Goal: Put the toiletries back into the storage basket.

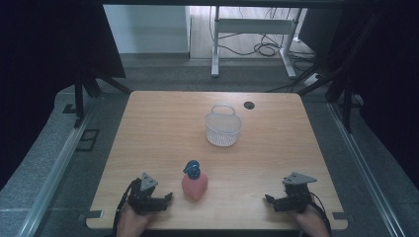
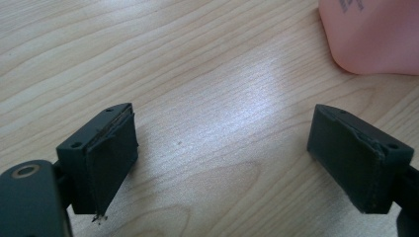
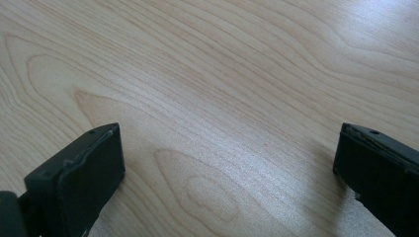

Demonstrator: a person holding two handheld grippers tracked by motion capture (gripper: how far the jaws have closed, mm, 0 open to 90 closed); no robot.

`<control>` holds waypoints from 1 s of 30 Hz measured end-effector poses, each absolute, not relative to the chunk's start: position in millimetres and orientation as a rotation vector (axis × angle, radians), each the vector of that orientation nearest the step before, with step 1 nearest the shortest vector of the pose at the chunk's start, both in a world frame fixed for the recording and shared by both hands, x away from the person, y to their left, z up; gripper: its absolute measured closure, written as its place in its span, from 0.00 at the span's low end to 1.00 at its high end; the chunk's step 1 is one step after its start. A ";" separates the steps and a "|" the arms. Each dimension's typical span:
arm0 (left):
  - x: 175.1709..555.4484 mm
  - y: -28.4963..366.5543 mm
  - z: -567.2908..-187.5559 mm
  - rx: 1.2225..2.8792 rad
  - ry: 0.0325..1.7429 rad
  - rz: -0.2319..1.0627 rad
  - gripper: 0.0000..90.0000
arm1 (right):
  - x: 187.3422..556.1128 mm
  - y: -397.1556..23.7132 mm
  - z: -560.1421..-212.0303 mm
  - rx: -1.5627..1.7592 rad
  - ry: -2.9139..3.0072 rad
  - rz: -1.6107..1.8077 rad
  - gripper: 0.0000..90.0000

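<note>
High view: a pale wood-grain tabletop [image 1: 163, 128] carries a pink, rounded bottle [image 1: 194, 185] with a blue cap [image 1: 191, 168], lying near the front edge, just beside the left gripper [image 1: 165, 200] and well apart from the right gripper [image 1: 271, 201]. A translucent, ribbed round basket [image 1: 223, 129] with a thin handle stands farther back. Left gripper view: jaws spread apart, the smooth pink bottle ahead at upper right. Right gripper view: jaws wide apart over bare wood
</note>
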State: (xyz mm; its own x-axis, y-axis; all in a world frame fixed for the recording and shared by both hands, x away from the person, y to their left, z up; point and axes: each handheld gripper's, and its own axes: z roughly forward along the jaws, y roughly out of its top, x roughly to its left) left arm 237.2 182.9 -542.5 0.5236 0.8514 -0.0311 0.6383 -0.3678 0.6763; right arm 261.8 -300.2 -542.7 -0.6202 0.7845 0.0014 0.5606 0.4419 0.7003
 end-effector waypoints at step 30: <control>229.5 181.9 -522.2 2.112 1.124 0.395 0.13 | 261.8 -300.3 -542.7 1.151 2.374 0.970 0.00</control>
